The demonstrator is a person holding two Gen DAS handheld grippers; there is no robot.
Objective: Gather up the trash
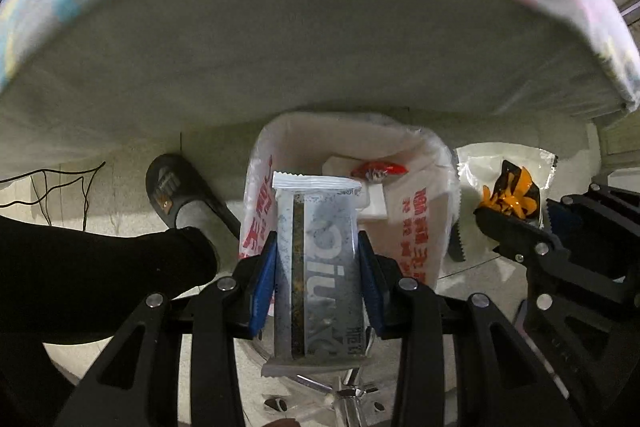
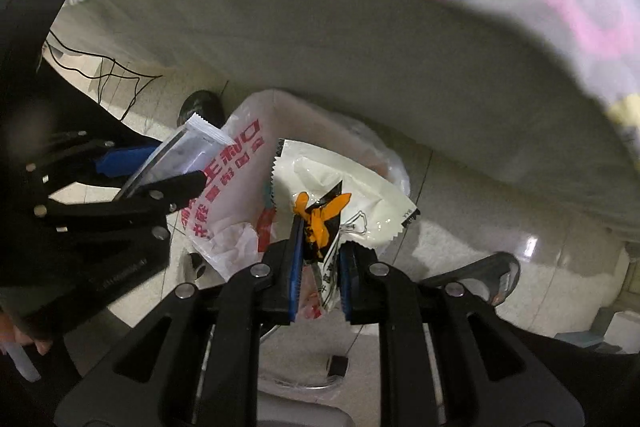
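Note:
My left gripper [image 1: 318,247] is shut on a silver-grey snack wrapper [image 1: 318,267] and holds it above the open trash bin lined with a white bag with red print [image 1: 416,215]. Inside the bin lie white paper and a red wrapper [image 1: 378,171]. My right gripper [image 2: 320,251] is shut on a white wrapper with an orange and black print [image 2: 348,195], held beside the bin's bag [image 2: 236,195]. The right gripper and its wrapper [image 1: 508,183] show at the right of the left wrist view. The left gripper [image 2: 176,179] shows at the left of the right wrist view.
A bed with a pale sheet [image 1: 300,47] overhangs behind the bin. A dark slipper [image 1: 180,191] and my black-trousered leg [image 1: 100,267] are left of the bin. Black cables [image 1: 60,187] lie on the tiled floor. Another slipper [image 2: 484,275] lies at the right.

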